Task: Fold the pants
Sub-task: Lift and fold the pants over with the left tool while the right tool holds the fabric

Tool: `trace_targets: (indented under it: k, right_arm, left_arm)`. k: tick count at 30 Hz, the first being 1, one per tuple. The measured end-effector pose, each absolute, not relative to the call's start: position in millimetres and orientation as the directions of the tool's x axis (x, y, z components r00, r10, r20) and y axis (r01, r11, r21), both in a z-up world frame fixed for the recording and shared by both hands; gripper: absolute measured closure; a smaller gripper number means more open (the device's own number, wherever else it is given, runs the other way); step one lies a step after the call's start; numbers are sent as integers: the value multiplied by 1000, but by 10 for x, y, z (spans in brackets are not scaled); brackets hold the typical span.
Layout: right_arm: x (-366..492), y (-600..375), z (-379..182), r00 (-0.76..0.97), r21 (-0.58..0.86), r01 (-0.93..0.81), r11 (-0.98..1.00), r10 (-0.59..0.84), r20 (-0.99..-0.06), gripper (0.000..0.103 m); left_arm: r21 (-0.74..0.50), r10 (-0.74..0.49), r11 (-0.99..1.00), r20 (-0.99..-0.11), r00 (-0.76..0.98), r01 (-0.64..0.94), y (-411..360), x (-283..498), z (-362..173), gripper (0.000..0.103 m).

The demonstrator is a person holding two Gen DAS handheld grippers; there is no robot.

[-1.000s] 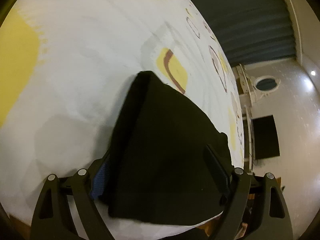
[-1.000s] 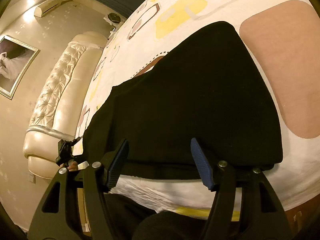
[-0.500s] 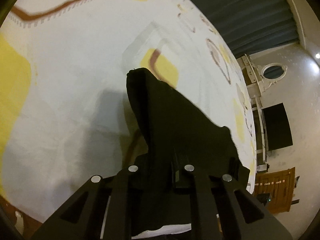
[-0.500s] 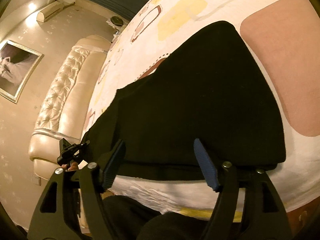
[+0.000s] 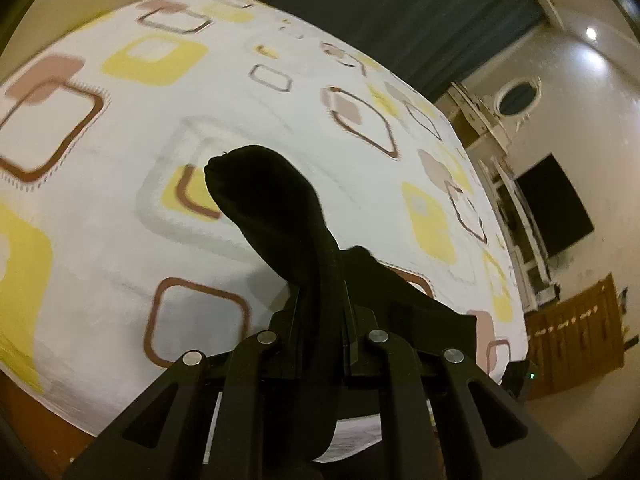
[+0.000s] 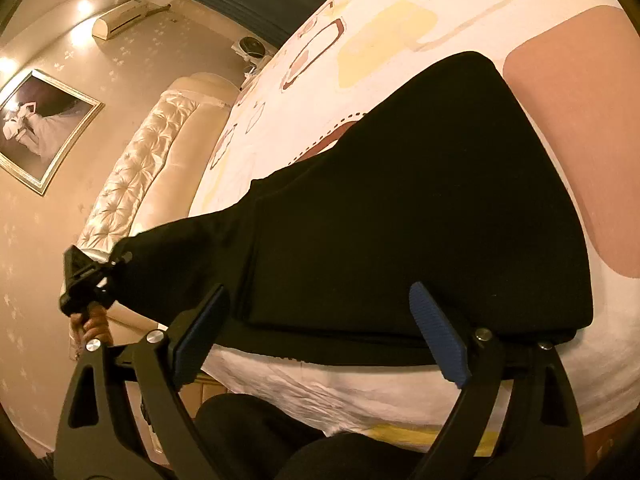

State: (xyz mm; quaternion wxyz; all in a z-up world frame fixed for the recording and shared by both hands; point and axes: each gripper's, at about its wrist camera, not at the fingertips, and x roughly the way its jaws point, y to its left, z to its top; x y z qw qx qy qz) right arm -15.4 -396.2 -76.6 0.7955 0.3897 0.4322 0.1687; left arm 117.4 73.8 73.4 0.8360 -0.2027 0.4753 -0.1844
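Right gripper (image 6: 320, 336) hovers over the pants' near edge, jaws opening with nothing pinched, probably letting that end lie flat. Left gripper (image 5: 320, 312) is clenched on one end of the black pants (image 6: 420, 208), lifting it off the bed (image 5: 120, 200), likely to fold it over.

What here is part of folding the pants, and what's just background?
Part of the job: black fabric pants; left hand-held gripper, clamped on them; right hand-held gripper, jaws opening.
Just around: patterned white bedspread; framed picture; tufted cream headboard; black screen.
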Motion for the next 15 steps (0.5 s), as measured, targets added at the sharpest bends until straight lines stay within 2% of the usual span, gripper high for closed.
trace_targets:
  k: [8, 15]
  right_arm:
    - [-164, -3969, -776, 572, 774, 73, 629, 610, -549, 11]
    - [-180, -3953, -778, 575, 775, 70, 629, 609, -546, 11]
  left_arm:
    - [-421, -476, 878, -724, 500, 227, 18, 1046, 1070, 91]
    - [-353, -448, 894, -733, 512, 278, -570, 960, 1088, 91]
